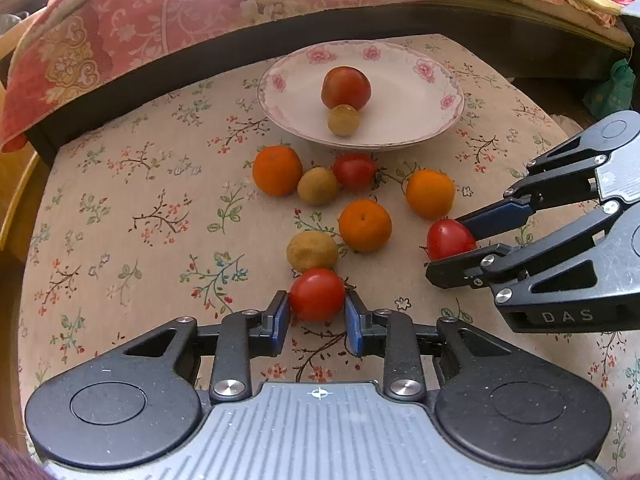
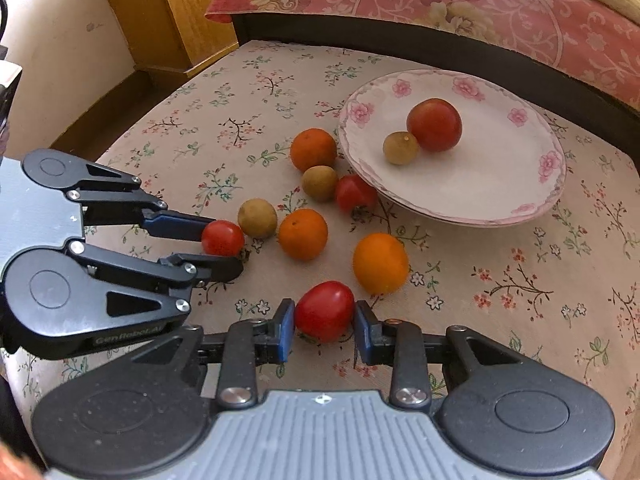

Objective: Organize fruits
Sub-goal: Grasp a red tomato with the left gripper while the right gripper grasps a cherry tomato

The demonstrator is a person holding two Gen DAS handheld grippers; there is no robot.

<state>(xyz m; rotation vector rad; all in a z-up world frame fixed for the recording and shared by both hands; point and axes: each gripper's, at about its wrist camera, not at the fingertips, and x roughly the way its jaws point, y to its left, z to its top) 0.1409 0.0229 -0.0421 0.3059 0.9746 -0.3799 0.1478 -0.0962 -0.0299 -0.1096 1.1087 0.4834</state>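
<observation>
A white floral plate (image 1: 432, 120) (image 2: 500, 184) holds a large tomato (image 1: 346, 88) (image 2: 434, 125) and a small brown fruit (image 1: 343, 120) (image 2: 400, 148). On the cloth in front of it lie three oranges (image 1: 365, 225), more brown fruits (image 1: 312, 251) and a small tomato (image 1: 355, 171). My left gripper (image 1: 317, 314) (image 2: 224, 246) is shut on a red tomato (image 1: 317, 294) (image 2: 223, 238) at cloth level. My right gripper (image 2: 325, 326) (image 1: 456, 246) is shut on another red tomato (image 2: 325, 311) (image 1: 450, 239).
The fruit lies on a floral-cloth seat (image 1: 140, 208) (image 2: 500, 300). A dark bed frame (image 1: 200, 60) with a pink floral cover (image 1: 140, 12) runs behind the plate. A wooden cabinet (image 2: 160, 12) stands at the far left of the right wrist view.
</observation>
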